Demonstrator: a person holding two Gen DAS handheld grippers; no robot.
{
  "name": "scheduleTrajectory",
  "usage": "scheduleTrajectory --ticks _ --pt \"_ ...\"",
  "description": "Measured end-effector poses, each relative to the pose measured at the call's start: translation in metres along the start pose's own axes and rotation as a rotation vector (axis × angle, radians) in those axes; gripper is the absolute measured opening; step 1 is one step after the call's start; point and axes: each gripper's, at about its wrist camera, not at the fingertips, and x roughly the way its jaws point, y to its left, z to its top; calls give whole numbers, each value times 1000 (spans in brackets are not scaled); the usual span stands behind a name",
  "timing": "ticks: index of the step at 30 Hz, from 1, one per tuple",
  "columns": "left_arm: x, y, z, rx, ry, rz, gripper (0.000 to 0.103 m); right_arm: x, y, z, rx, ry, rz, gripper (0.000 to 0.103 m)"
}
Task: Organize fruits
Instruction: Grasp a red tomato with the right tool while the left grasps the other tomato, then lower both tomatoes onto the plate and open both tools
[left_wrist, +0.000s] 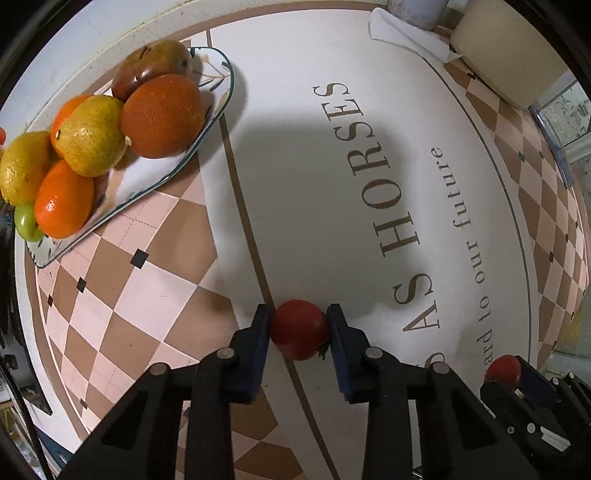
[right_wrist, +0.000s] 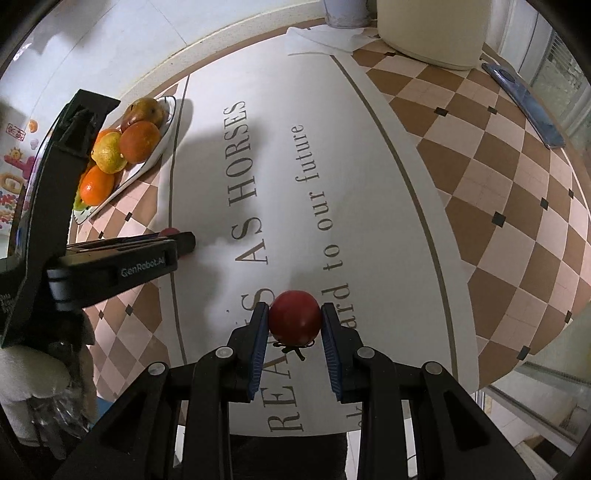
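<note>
Tomato in my left gripper: a small red tomato (left_wrist: 300, 329) sits between the blue pads of my left gripper (left_wrist: 300, 332), held above the patterned surface (left_wrist: 155, 295); both pads touch its sides, so I am clamped on it.
Tomato in my right gripper: a second red tomato (right_wrist: 294, 316) is pinched the same way in my right gripper (right_wrist: 294, 325), with its dried stem and calyx pointing back toward me.
How they will handle: light, I judge, with smooth, slightly slippery skin and soft flesh under it; too hard a squeeze would bruise or split them.
Where I hold: across the widest part of each, at the equator, which looks like the safest place; near the stem end the curve would let it squirt out.
Grip risk: the pads meet only a small patch on each rounded side, so a quick swing could roll the fruit out.
Plate: a white plate with a dark rim (left_wrist: 221, 110) lies at the far left of the surface, well apart from both tomatoes.
Fruit on the plate: oranges (left_wrist: 162, 116), yellow citrus (left_wrist: 92, 134), a reddish pear-like fruit (left_wrist: 147, 68) and a green one (left_wrist: 26, 223) are heaped together, touching.
Landing spot: little bare plate shows, mostly on the near side; a tomato set on the heap may roll off.
Step, as I judge it: carrying both tomatoes toward the plate.
</note>
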Motion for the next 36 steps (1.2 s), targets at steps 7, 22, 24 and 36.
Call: scheduleTrajectory --ticks 7,22,24,36 --pt "-28 30 -9 -76 -61 -43 28 -12 13 9 -18 -36 23 31" --pt "-107 215 -24 -443 -220 -107 28 28 155 91 -100 -62 311 31" --pt "-101 235 -21 -486 -218 -122 28 45 177 104 -118 -56 318 31" --pt "-49 274 10 -541 -148 -178 29 100 229 130 -181 -30 235 31"
